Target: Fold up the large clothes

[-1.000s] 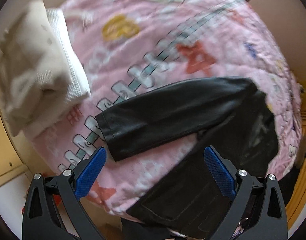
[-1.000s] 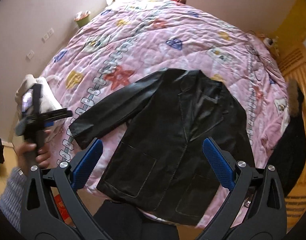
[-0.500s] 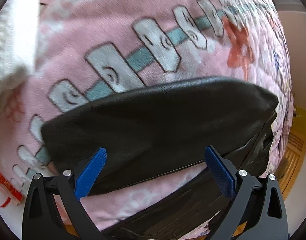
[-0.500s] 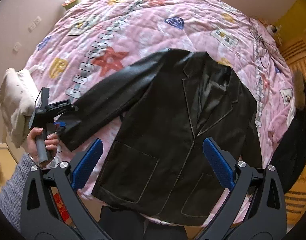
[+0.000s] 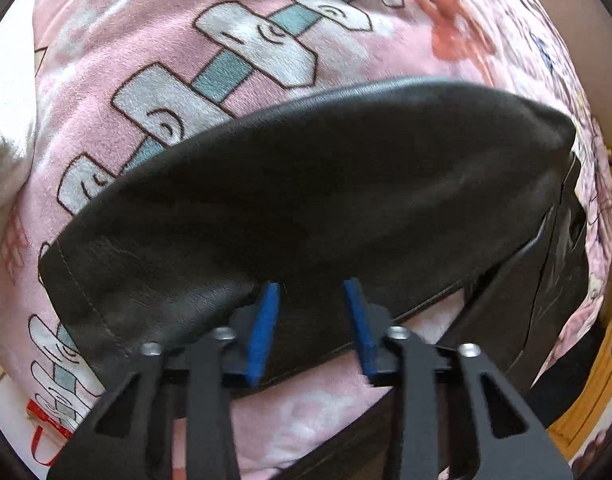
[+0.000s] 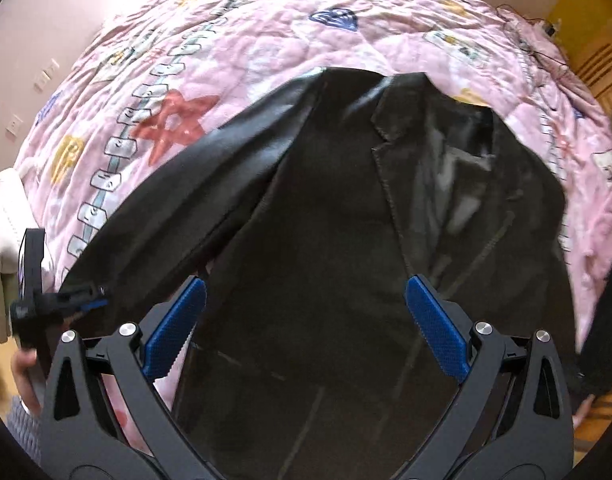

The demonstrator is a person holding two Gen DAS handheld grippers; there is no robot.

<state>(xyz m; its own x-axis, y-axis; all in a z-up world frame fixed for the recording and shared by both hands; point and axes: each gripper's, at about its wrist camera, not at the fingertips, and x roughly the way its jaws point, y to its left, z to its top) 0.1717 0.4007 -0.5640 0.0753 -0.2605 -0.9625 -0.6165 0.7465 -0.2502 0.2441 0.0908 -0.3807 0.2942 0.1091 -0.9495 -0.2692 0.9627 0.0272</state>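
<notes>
**Right wrist view: jacket spread flat, folding barely begun**

A black leather jacket lies open, unfolded, on a pink patterned quilt. The right gripper hovers above it, fingers spread. The left gripper, narrowed, pinches the jacket's sleeve near the cuff. No fold is made yet.

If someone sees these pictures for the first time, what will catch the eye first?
First, the black leather jacket spread front-up on the pink patterned quilt, filling the middle of the right wrist view. Next, the left gripper, its blue jaws narrowed around the lower edge of the jacket's sleeve near the cuff.
</notes>
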